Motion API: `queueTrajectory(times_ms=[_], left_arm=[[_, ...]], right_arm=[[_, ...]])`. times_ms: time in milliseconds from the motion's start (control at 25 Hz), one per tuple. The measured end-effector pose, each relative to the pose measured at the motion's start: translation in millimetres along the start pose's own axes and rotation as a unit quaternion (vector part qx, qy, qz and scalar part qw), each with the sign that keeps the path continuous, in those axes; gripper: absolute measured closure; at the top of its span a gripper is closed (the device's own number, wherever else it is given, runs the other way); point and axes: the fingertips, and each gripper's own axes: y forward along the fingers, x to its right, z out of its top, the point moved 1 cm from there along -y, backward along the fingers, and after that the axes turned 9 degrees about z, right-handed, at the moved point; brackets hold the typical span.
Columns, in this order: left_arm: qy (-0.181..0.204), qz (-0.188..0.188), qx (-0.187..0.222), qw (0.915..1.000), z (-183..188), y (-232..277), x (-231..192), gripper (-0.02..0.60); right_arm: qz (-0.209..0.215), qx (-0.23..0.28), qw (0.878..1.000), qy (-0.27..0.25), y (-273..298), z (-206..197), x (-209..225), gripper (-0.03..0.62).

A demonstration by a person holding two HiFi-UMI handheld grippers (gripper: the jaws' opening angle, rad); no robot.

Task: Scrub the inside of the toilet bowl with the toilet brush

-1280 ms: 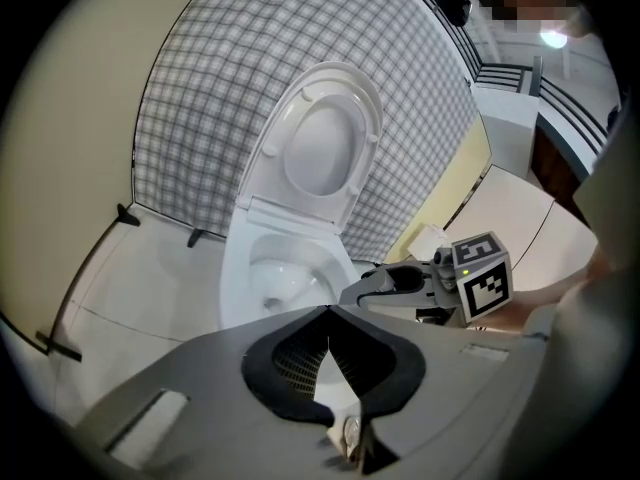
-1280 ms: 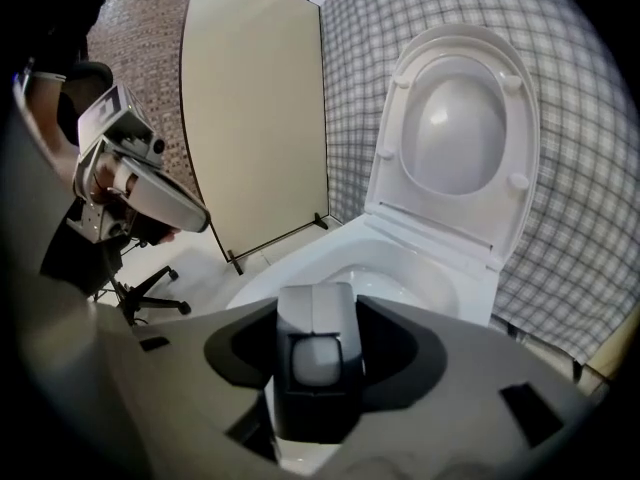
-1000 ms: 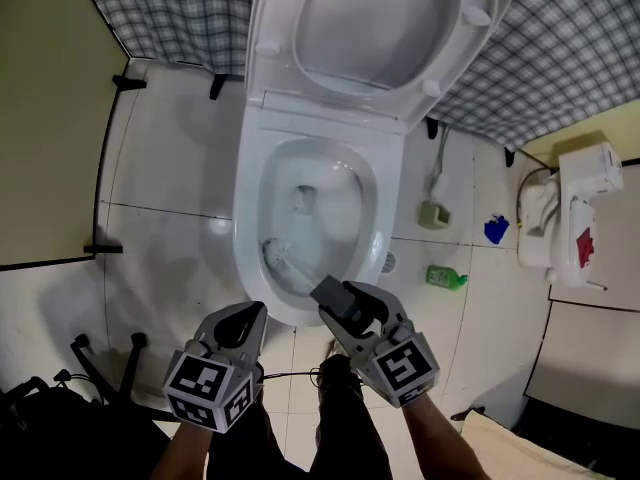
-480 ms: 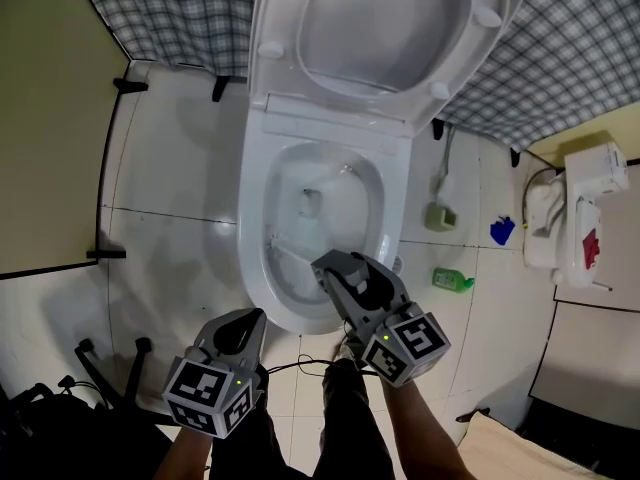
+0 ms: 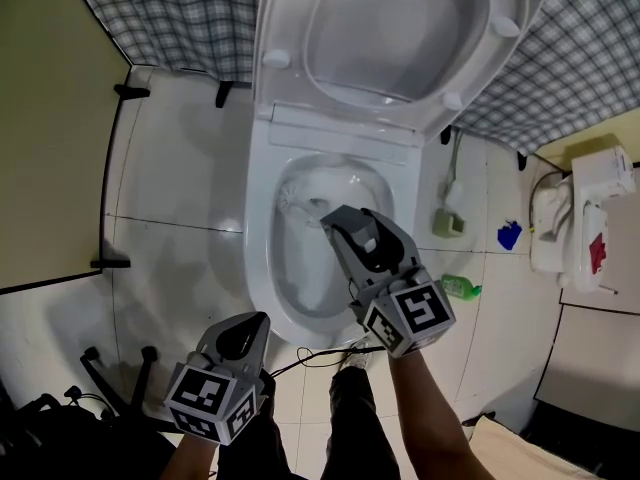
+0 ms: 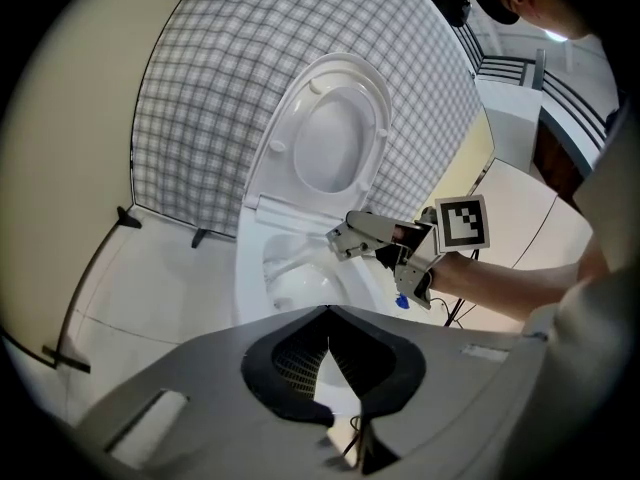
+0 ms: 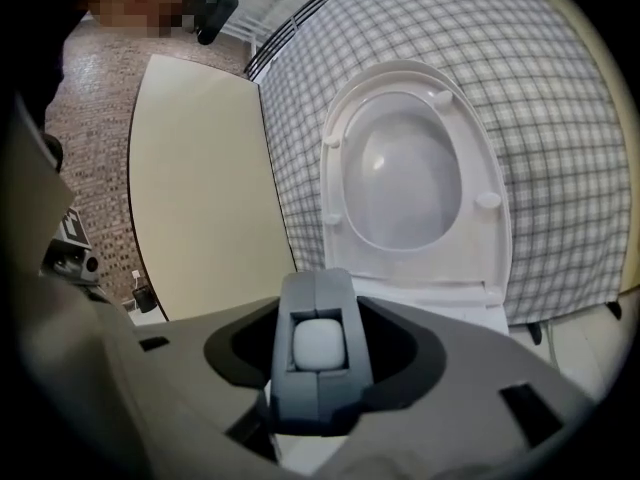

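A: Item 1, R gripper (image 5: 340, 220)?
B: Jaws clamped on brush (image 5: 293, 201) handle. Tilted down over bowl (image 5: 262, 268) so bristles reach back-left inner wall.
A: Item 2, L gripper (image 5: 248, 325)?
B: Jaws shut, nothing betw. them. Sits low by bowl front, prob. to keep clear of the stroke.
A: Seat (image 5: 300, 8)?
B: Up, leaning toward checked wall (image 5: 170, 18), so bowl's open. Near side likely left to scrub.
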Motion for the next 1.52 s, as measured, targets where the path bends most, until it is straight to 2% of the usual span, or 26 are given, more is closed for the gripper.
queueTrajectory(times_ms=[240,440,760,1080,1520], left_arm=[[0.0,-0.001,-0.005,1.0,1,5,-3,0.588],[0.002,-0.002,-0.006,1.0,0,7,-1,0.588],[0.01,-0.005,-0.005,0.9999,2,5,5,0.588],[0.005,-0.015,0.001,0.9999,-4,-3,23,0.588],[-0.01,-0.008,0.002,0.9999,-19,-22,15,0.588]], right_arm=[[-0.029,0.003,0.999,-0.04,1,13,25,0.375],[-0.082,-0.014,0.994,-0.076,-14,15,44,0.375],[-0.146,-0.052,0.985,-0.077,-64,9,68,0.375],[-0.136,-0.133,0.978,-0.084,-117,-38,46,0.375],[-0.086,-0.178,0.978,-0.073,-136,-46,-3,0.375]])
